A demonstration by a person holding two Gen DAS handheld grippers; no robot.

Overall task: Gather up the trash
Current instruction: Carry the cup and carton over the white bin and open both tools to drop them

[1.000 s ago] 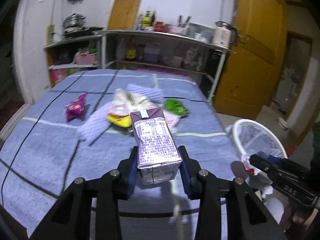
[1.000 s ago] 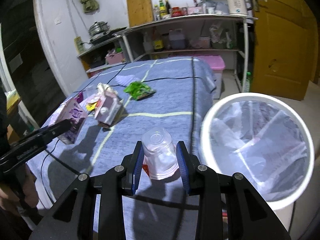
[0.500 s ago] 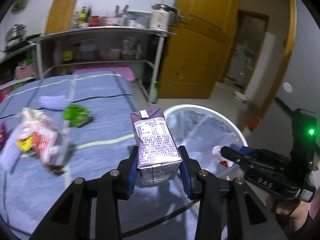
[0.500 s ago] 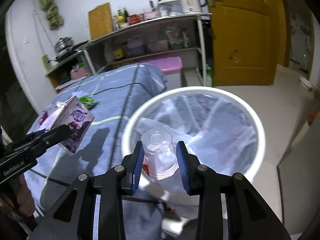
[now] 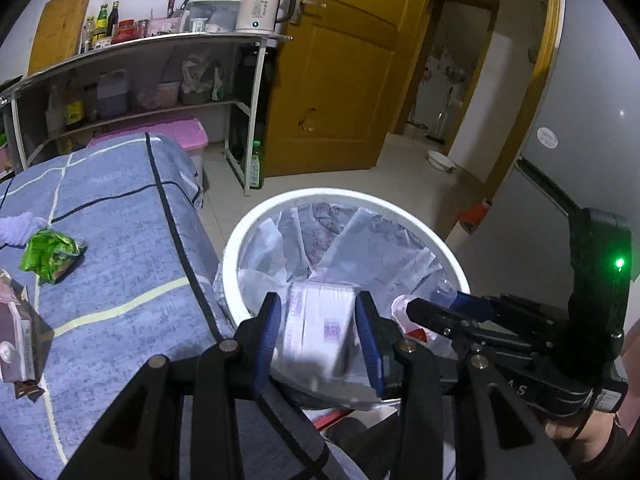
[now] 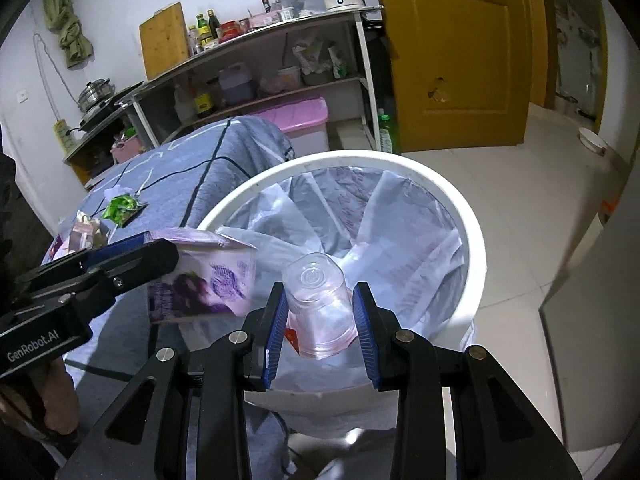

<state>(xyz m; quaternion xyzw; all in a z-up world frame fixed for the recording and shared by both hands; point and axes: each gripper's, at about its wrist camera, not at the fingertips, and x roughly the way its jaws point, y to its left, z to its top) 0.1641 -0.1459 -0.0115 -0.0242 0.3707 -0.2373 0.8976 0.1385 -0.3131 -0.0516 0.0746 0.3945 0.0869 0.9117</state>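
Over the near-left part of the white round bin with its clear plastic liner (image 6: 476, 248), just inside the rim where it stands against the right edge of the blue checked bedspread (image 5: 120, 264), the left gripper (image 5: 316, 332) has its blue pads clamped on the sides of a purple-and-white drink carton (image 5: 318, 328). The carton is blurred in the left wrist view; in the right wrist view it (image 6: 208, 280) hangs tilted, its long axis running forward and down from the fingers toward the liner. The bin's mouth lies directly below and ahead of it, so a release there looks likely to land it inside.

To its right, the right gripper (image 6: 320, 320) is closed on a clear plastic cup (image 6: 316, 304), held upside down with its base pointing away from the fingers, above the near edge of the same opening. Both hands sit about equally near the bin.

Well apart, on the bedspread, a green crumpled wrapper (image 5: 50, 254) and a second carton at the left edge (image 5: 18, 344) are not yet collected.
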